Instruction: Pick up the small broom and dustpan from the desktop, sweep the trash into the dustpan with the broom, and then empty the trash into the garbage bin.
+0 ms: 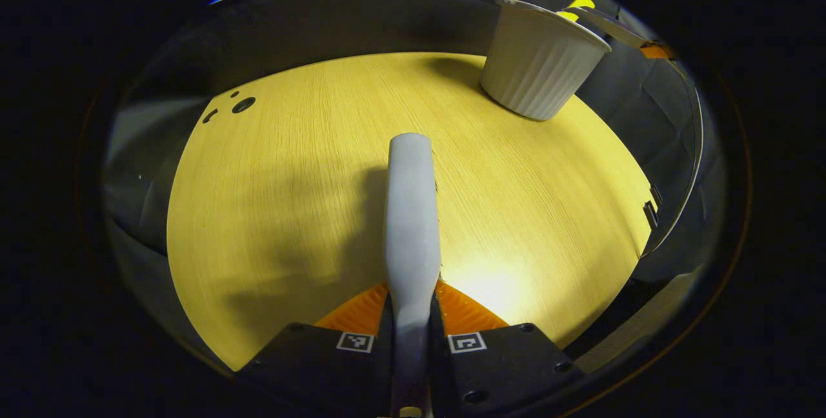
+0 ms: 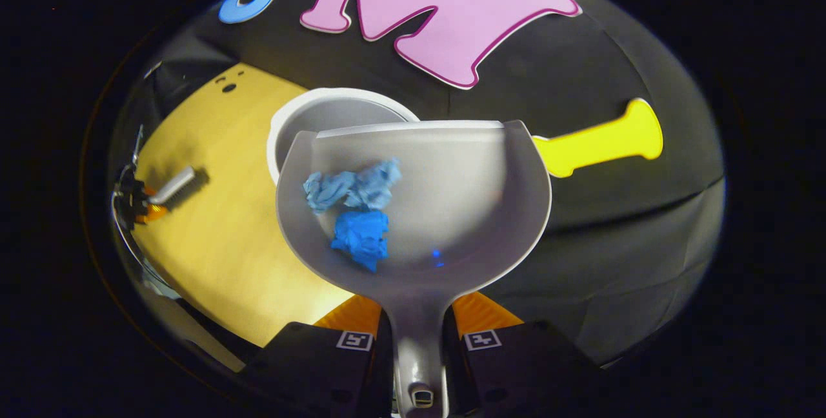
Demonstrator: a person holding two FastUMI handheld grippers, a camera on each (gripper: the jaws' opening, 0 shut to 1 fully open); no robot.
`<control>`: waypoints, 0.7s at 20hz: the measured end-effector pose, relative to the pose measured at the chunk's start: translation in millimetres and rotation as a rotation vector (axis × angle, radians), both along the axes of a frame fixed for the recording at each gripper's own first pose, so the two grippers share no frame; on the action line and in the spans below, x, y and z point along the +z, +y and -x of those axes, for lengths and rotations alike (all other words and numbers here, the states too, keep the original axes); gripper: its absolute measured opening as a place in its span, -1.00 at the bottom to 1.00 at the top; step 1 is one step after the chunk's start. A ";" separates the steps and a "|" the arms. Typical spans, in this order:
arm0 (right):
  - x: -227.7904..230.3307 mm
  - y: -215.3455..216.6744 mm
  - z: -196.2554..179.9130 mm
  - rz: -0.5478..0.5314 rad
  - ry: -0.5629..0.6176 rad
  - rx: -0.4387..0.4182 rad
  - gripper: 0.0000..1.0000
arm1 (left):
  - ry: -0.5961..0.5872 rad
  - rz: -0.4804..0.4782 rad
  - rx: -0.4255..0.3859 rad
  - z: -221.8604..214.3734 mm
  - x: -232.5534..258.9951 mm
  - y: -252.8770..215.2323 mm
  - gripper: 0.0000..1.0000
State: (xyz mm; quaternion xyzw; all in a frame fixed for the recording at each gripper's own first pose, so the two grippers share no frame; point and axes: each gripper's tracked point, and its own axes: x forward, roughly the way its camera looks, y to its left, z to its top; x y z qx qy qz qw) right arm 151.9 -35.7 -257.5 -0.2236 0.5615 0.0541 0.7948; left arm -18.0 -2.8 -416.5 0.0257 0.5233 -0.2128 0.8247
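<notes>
Your left gripper [image 1: 411,334] is clamped on the small broom [image 1: 410,211], both fingers pressed against its pale handle at the bottom of the left gripper view; the broom runs straight forward above the yellow wooden desktop [image 1: 290,199], throwing a shadow to its left. Beyond its tip, toward the far right corner of the desktop, the white ribbed garbage bin [image 1: 539,63] stands upright.

Your right gripper [image 2: 418,340] likewise grips the dustpan [image 2: 452,211] by its handle, fingers closed on both sides. You hold the pan up in front of the right gripper view, and the trash [image 2: 357,208], crumpled blue paper, lies inside toward its left. Just behind the pan's far rim you see the open mouth of the bin [image 2: 322,111]. Far off to the left over the desktop, the broom's bristles [image 2: 175,186] show, along with the other gripper.
</notes>
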 end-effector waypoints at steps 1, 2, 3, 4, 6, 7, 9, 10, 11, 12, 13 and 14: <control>-2.1 -3.9 -3.4 0.037 0.018 0.029 -0.27 | 0.000 -0.001 -0.002 -1.2 -0.5 1.1 -0.45; -3.5 -6.3 -7.9 0.060 0.035 0.050 -0.27 | 0.002 -0.001 -0.003 -2.3 -2.1 1.5 -0.40; -6.0 -9.0 -11.8 0.078 0.051 0.063 -0.27 | 0.003 -0.004 -0.004 -3.5 -2.8 3.5 -0.40; -7.6 -9.4 -15.3 0.095 0.069 0.082 -0.27 | 0.004 -0.006 -0.005 -4.7 -4.2 2.5 -0.45; -8.6 -10.8 -22.1 0.141 0.103 0.135 -0.28 | 0.006 -0.009 -0.010 -4.7 -5.1 3.2 -0.45; -9.0 -12.1 -24.2 0.173 0.120 0.169 -0.28 | 0.007 -0.010 -0.013 -5.6 -5.6 3.2 -0.45; -7.1 -10.6 -27.9 0.217 0.144 0.221 -0.28 | 0.009 -0.013 -0.021 -6.9 -6.5 2.7 -0.46; -5.0 -8.3 -29.6 0.225 0.151 0.234 -0.27 | 0.009 -0.014 -0.025 -7.8 -6.7 1.9 -0.40; -5.6 -7.8 -32.6 0.238 0.161 0.250 -0.27 | 0.011 -0.015 -0.029 -8.4 -7.7 1.8 -0.40; -5.4 -7.0 -36.4 0.260 0.172 0.276 -0.27 | 0.012 -0.017 -0.035 -9.5 -7.6 1.7 -0.40; -6.0 -5.9 -41.3 0.287 0.180 0.305 -0.27 | 0.011 -0.019 -0.039 -10.6 -9.6 0.3 -0.45; -5.2 -4.1 -44.0 0.303 0.188 0.326 -0.27 | 0.011 -0.019 -0.041 -10.9 -9.9 -1.3 -0.40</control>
